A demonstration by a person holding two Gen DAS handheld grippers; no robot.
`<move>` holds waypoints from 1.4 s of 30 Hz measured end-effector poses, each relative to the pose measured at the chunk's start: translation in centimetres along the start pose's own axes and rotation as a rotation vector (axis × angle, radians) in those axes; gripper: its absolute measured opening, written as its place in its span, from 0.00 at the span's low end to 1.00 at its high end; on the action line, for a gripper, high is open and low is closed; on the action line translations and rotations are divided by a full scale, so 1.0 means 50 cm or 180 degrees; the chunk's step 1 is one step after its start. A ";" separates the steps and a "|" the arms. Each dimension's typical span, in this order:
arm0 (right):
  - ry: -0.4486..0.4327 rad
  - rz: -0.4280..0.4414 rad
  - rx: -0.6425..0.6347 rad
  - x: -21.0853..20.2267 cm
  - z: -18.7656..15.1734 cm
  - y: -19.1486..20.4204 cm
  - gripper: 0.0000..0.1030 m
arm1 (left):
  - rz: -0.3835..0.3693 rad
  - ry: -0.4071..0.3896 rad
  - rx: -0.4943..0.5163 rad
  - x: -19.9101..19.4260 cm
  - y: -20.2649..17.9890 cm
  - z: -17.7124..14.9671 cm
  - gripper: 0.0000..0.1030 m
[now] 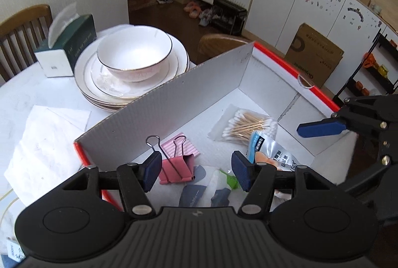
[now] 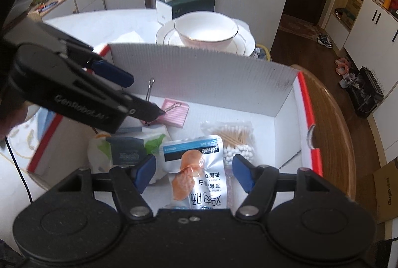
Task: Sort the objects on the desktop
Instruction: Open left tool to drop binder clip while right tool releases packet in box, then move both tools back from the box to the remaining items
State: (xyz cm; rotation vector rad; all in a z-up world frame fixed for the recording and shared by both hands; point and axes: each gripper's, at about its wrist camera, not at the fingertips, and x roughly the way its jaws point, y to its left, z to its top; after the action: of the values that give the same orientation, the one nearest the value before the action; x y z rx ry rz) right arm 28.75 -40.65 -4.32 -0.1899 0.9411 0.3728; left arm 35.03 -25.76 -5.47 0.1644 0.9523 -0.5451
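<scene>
A white cardboard box with a red rim (image 1: 199,94) (image 2: 199,74) holds the sorted items. My left gripper (image 1: 196,171) (image 2: 135,94) hangs open over its near left corner. A pink binder clip (image 1: 176,168) lies on the floor beside the left pad, and the right pad is clear of it. Behind the clip lies a pink note pad (image 1: 184,146) (image 2: 175,116). My right gripper (image 2: 194,173) is open above a silver snack packet (image 2: 196,163) (image 1: 271,156), which rests between the pads untouched. A bag of cotton swabs (image 1: 246,126) (image 2: 236,141) and a tissue pack (image 2: 139,146) also lie inside.
Stacked white plates with a bowl on top (image 1: 134,56) (image 2: 206,29) and a green tissue box (image 1: 67,51) (image 2: 186,4) stand behind the box. A crumpled white paper (image 1: 49,143) lies left of it. Wooden chairs (image 1: 22,29) (image 2: 330,131) ring the table.
</scene>
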 end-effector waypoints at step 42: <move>-0.0362 0.0365 0.0365 -0.099 -0.015 0.358 0.69 | 0.0031 -0.0593 -0.0177 -0.372 0.181 -0.377 0.87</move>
State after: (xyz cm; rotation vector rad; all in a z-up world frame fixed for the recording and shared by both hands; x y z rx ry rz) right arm 18.53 -25.56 -0.69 -0.0098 0.8603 0.4295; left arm 17.39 -4.25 -2.25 0.0669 0.7841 -0.5151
